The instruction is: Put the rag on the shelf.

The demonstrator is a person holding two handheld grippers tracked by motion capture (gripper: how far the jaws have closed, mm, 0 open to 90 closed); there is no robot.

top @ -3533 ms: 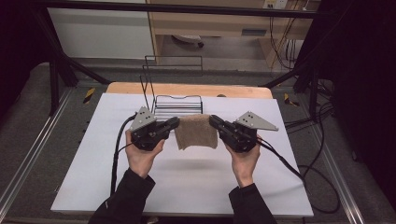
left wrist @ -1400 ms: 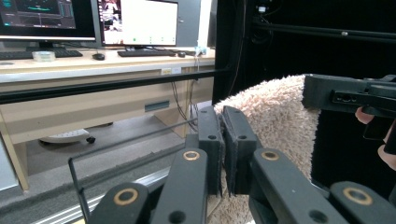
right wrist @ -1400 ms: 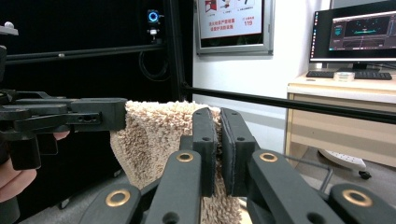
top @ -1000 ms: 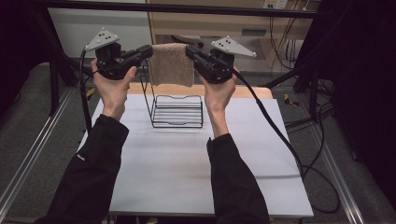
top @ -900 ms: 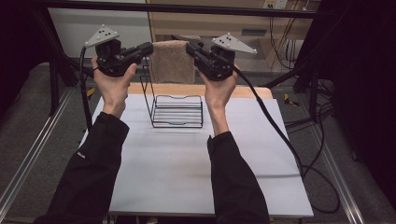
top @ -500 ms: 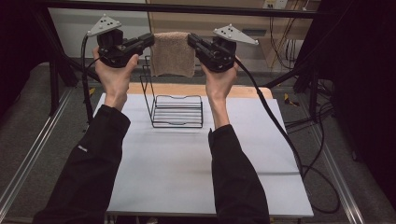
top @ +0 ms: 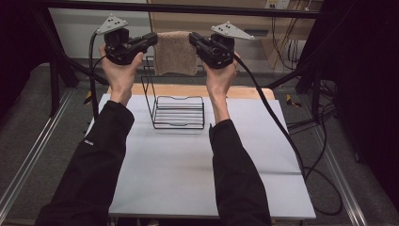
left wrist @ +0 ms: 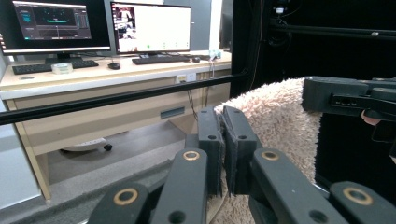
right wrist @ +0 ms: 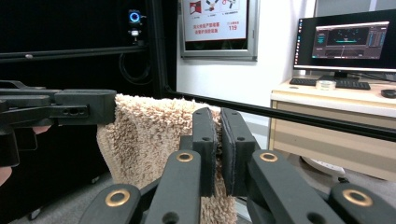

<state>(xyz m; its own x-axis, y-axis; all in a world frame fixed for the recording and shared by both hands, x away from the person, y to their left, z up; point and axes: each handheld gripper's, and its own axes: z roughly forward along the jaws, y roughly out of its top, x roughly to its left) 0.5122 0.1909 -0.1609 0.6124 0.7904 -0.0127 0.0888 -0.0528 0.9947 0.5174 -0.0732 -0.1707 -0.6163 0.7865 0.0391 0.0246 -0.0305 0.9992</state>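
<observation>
In the high view a tan towel (top: 175, 52) hangs in the air between the two grippers, well above the worktop (top: 197, 169) and above the far side of a black wire rack (top: 179, 113). The left gripper (top: 151, 41) pinches the towel's upper left corner and the right gripper (top: 194, 40) pinches its upper right corner, so the top edge runs level between them and the rest of the cloth drops straight down. The rack stands on the white sheet that covers the worktop, with nothing lying in its flat barred base; its tall wire back rises behind, and the towel's lower edge hangs just in front of the top of that back. Whether cloth and wire touch cannot be told. Both forearms in black sleeves reach up from the bottom edge. In the left gripper view the left gripper's (left wrist: 223, 140) jaws stand pressed together on the towel's (left wrist: 280, 126) near edge, with the fluffy cloth spreading away to the right, where the right gripper (left wrist: 314, 95) bites its far corner. A desk with monitors and a keyboard stands in the background. In the right gripper view the right gripper's (right wrist: 218, 140) jaws are likewise clamped on the towel (right wrist: 149, 135), which spreads to the left as far as the left gripper (right wrist: 108, 107), whose black tip grips the far corner.
</observation>
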